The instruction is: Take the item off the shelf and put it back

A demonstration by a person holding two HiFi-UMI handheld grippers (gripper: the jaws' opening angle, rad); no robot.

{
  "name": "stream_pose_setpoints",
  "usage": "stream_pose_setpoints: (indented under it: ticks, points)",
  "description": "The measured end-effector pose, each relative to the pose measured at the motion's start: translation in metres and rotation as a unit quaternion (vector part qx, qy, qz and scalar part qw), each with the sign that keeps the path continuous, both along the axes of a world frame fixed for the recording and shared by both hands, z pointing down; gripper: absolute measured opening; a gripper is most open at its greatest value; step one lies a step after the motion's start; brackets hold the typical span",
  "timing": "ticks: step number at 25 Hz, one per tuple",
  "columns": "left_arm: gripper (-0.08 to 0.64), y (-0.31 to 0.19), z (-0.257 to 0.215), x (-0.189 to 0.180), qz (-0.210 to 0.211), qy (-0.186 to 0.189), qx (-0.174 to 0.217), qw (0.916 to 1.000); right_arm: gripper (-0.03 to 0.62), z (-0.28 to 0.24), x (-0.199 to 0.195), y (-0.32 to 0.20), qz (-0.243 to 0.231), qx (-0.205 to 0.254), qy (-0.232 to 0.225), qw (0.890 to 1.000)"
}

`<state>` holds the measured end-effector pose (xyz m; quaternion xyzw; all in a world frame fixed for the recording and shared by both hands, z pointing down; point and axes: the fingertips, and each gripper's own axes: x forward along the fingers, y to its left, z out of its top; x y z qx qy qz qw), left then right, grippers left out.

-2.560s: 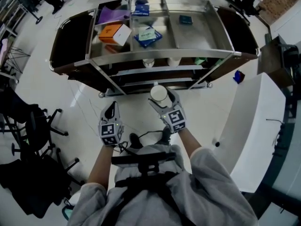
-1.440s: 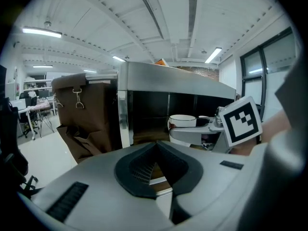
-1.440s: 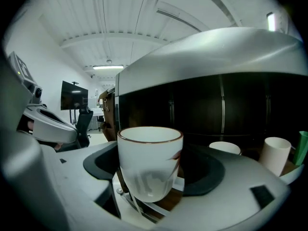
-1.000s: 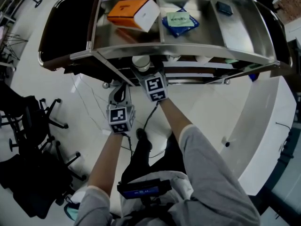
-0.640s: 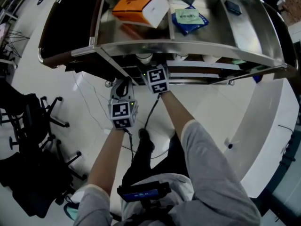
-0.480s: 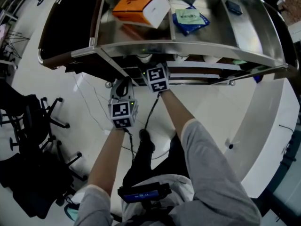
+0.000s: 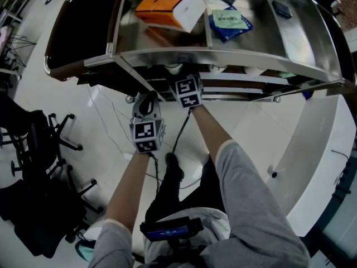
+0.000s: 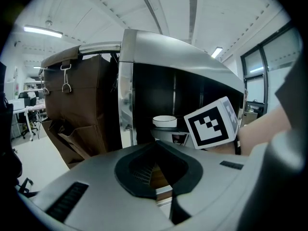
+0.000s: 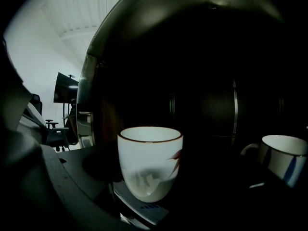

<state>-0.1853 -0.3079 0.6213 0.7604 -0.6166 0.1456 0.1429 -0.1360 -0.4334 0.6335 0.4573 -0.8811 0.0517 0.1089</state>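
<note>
**Right gripper** — jaws spread wide and closed round a white handleless ceramic cup with a thin brown rim. The cup is upright, under the top tier of the stainless-steel trolley shelf. Whether its base rests on the lower tier cannot be told.

**White mug with a blue stripe** — stands to the cup's right, apart from it.

**Left gripper** — jaws together, holding nothing, outside the shelf's front edge.

I count at least two cups under the top of the cart, a white cup and a striped cup, plus one orange box, one blue packet and one dark box on it.
</note>
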Motion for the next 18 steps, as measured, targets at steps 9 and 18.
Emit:
stream_pose_setpoints:
  ticks: [9,18]
  points:
    - [0.006,0.003,0.007,0.001,-0.003,0.0,-0.006,1.0,0.399,0.006,0.003,0.0,-0.003,-0.007,-0.009,1.0]
    - [0.006,0.011,0.01,-0.001,-0.005,-0.001,-0.012,0.9999,0.426,0.009,0.006,0.001,0.01,-0.021,-0.002,1.0]
